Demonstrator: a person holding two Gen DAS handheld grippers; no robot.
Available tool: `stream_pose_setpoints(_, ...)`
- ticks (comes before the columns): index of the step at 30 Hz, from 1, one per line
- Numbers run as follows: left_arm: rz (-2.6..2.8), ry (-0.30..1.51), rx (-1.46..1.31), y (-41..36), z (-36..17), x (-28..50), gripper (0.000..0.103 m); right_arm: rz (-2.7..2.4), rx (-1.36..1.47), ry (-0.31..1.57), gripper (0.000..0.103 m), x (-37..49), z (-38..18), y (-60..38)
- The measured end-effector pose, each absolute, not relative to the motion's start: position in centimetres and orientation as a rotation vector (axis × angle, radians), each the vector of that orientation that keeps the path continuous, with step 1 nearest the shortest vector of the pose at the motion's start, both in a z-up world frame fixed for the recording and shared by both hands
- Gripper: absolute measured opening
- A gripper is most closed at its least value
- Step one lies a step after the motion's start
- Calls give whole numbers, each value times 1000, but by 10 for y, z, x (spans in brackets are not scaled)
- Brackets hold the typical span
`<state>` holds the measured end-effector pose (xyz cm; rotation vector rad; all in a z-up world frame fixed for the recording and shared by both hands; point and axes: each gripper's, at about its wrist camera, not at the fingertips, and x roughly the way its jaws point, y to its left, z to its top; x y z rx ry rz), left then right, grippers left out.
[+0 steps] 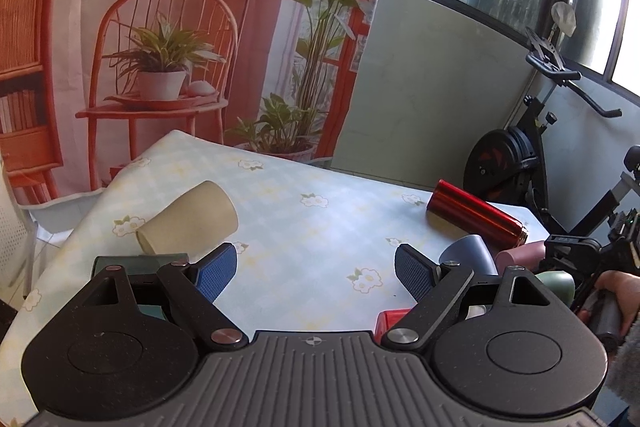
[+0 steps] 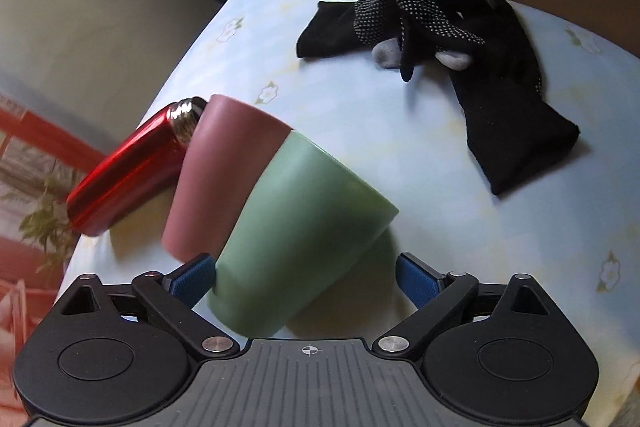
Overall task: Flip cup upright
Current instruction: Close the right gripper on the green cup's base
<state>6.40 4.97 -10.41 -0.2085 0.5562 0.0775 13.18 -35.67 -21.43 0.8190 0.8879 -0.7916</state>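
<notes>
Right now the green cup (image 2: 296, 231) lies tipped on its side on the tabletop (image 2: 400, 155), base toward the right claw (image 2: 306, 281), which straddles it with jaws apart, left pad (image 2: 192, 283) about touching the wall, likely lined up to clamp and turn it upright. Pink cup (image 2: 216, 175) leans just behind it, red flask (image 2: 128, 167) beside that; black gloves (image 2: 460, 39) well apart. Left claw (image 1: 316, 273) is spread wide and holds nothing, near a tipped beige cup (image 1: 188, 219).
</notes>
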Motion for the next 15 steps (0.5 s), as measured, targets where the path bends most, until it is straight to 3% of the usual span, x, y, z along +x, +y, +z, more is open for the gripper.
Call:
stream_pose_setpoints(4,83,559,-223,54,-106,66,88,-788,770,899,95,142,-213,-358)
stream_pose_setpoints(13,80,564,-239,52,-109,69,88,-636,728,914,77,138,-209,-366)
stream_pose_setpoints(15,79,566,-238,53,-109,70,88,-590,724,920,68,136,-206,-366)
